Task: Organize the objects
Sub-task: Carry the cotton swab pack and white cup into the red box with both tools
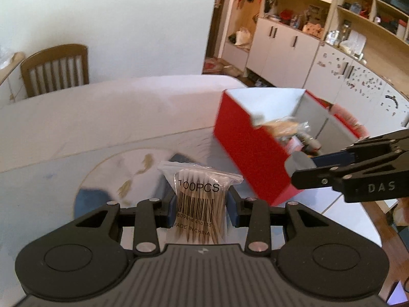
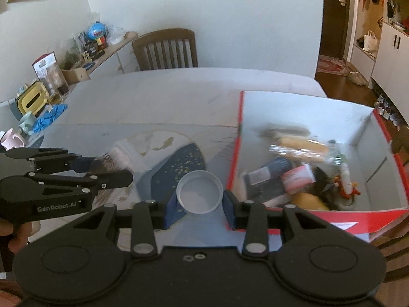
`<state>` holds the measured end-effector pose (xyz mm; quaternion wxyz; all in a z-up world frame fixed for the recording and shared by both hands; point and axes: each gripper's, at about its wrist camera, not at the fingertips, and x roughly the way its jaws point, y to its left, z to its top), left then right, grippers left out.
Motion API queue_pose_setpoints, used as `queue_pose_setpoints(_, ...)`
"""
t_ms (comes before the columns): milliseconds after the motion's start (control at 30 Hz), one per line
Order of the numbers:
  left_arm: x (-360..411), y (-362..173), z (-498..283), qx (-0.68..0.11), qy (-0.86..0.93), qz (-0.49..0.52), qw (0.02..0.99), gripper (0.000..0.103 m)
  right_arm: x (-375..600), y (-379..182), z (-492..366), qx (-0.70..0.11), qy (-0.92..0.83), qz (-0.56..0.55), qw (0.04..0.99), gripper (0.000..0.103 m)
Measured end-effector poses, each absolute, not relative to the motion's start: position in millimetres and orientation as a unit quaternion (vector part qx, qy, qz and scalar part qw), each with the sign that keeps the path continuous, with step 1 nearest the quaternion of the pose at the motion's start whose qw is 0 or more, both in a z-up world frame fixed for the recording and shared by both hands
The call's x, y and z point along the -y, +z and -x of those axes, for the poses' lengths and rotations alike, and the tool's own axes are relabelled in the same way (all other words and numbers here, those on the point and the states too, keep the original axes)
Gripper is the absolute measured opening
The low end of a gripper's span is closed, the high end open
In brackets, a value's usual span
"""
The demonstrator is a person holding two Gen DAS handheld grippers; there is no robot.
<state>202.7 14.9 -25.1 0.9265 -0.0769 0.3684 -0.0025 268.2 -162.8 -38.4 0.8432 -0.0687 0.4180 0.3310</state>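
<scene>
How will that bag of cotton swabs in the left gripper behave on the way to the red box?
Probably very light: the cotton swab bag holds only thin sticks. Its glossy film could slip between the left gripper's pads. The loose top above the pinch looks floppy and may snag the red box rim.

My left hand-held gripper (image 1: pixel 200 211) is matt black plastic with small bright metal rivets, and its ribbed housing looks dull grey. Its blue pads (image 1: pixel 167 215) look smooth. Between them sits a bag (image 1: pixel 199 199) of clear, glossy plastic film, crinkled at the top, with pale wooden-stemmed cotton swabs inside. My right hand-held gripper (image 2: pixel 199 208) has the same matt black plastic and metal rivets; it pinches a lid (image 2: pixel 199 194) of smooth, pale plastic with a faint sheen. The box (image 2: pixel 301 117) is cardboard, glossy red outside and matt white inside. The tabletop (image 1: pixel 102 117) looks smooth and matt. The chair (image 2: pixel 166 48) is brown wood with a low sheen.
</scene>
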Motion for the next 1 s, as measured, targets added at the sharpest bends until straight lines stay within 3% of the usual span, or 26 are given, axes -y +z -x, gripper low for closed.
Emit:
queue_pose_setpoints(633,71.3,4.3,-252.2,-0.343,-0.049,0.044,0.937,0.037,256.1,-33.2,-306.0,-0.397,0.288,0.04,0.871,0.038)
queue_pose_setpoints(1000,109.9,-2.3,-300.4,-0.368,-0.08,0.022,0.926,0.037,299.3,-48.7,-343.8,-0.398,0.237,0.041,0.885,0.038)
